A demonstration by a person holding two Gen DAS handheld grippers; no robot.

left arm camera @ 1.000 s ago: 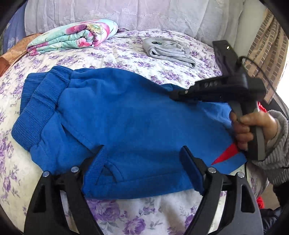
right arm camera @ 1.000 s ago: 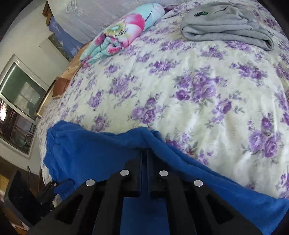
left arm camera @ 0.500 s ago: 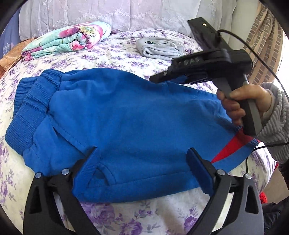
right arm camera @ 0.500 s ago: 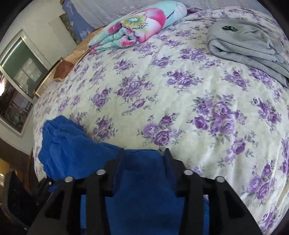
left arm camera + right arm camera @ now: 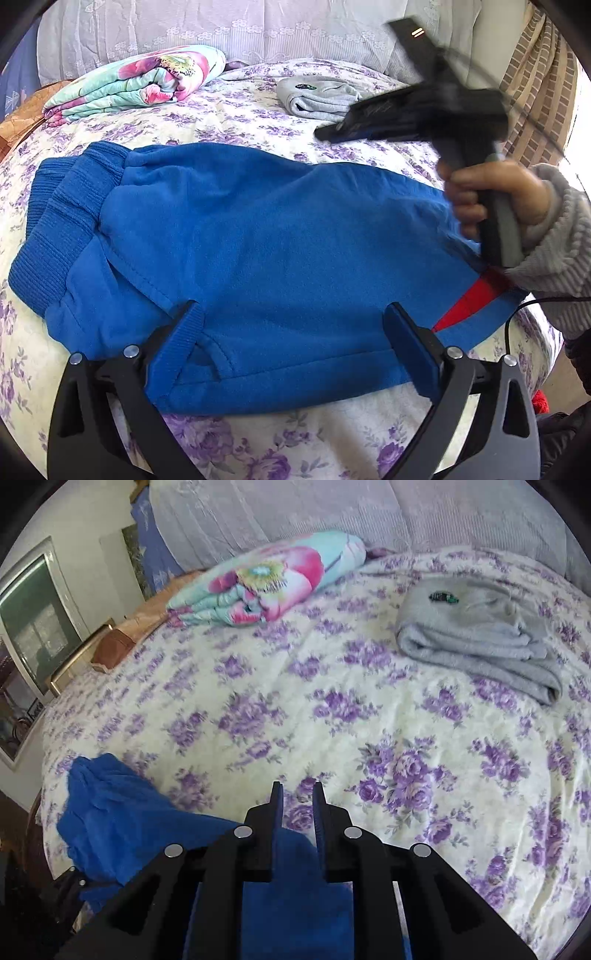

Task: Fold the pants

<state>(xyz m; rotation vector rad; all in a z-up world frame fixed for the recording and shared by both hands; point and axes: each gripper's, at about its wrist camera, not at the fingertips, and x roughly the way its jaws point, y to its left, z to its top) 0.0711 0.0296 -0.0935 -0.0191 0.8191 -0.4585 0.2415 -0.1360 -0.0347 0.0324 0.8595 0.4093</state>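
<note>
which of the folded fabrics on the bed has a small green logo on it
The grey folded garment, lying alone to the right of the floral quilt. The quilt is patterned; the blue pants are plain.

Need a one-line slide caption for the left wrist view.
Left gripper open over folded blue pants on floral bedspread; right gripper raised beyond.

Blue pants point(image 5: 266, 236) lie apparently folded, flat across the floral bedspread.

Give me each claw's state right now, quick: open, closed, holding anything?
Left claw: open wide over the blue pants, gripping nothing.
Right claw: nearly closed with a narrow gap, lifted off the pants, holding nothing.
</note>
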